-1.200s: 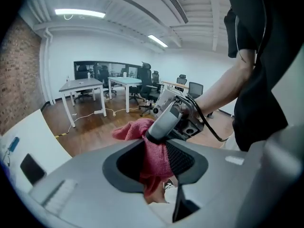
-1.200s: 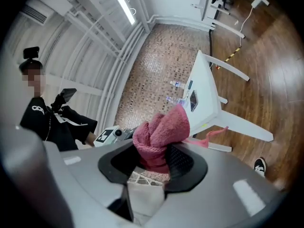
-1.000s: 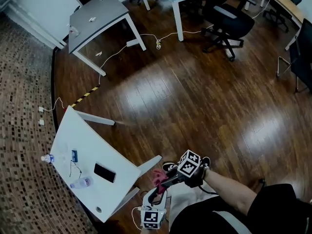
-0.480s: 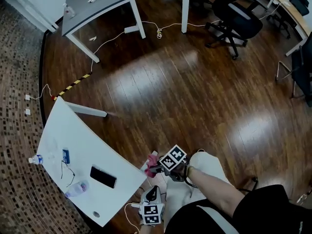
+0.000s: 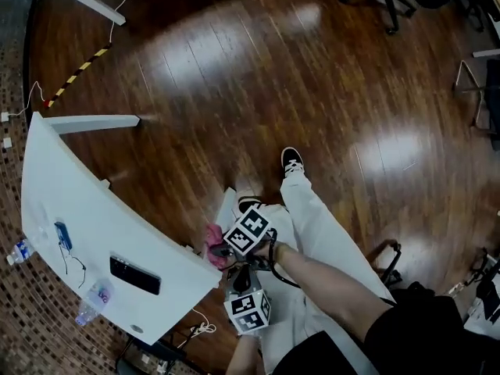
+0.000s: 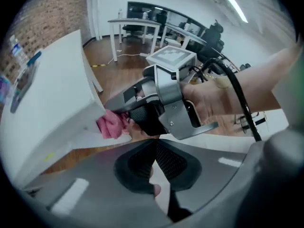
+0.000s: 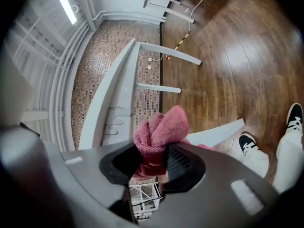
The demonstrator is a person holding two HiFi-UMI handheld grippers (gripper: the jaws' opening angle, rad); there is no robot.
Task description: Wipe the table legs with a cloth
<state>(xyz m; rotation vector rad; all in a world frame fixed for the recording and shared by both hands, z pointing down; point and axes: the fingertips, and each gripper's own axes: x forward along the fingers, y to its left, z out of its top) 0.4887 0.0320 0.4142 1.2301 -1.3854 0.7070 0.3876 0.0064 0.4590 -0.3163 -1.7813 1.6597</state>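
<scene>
My right gripper (image 5: 228, 250) is shut on a pink cloth (image 5: 214, 243), and its jaws have just closed a little tighter on it. In the right gripper view the cloth (image 7: 159, 139) bulges out from between the pads, in front of the near slanted white table leg (image 7: 216, 133). The left gripper view shows the cloth (image 6: 112, 124) held right at the white table's (image 5: 70, 201) near corner, where that leg (image 6: 95, 137) starts. My left gripper (image 6: 154, 167) is shut with nothing in it; it hangs just below the right one, marker cube (image 5: 248, 309) up.
A black phone (image 5: 134, 275), two bottles (image 5: 92, 301) and a small blue item (image 5: 62, 235) lie on the table top. Another table leg (image 5: 94, 123) slants out at the far end. The person's shoes (image 5: 291, 161) stand on the wooden floor beside the near leg.
Both grippers have sunk and drawn closer to the table. The right one has carried the pink cloth to the table's near corner and leg. The head view has tipped further down.
</scene>
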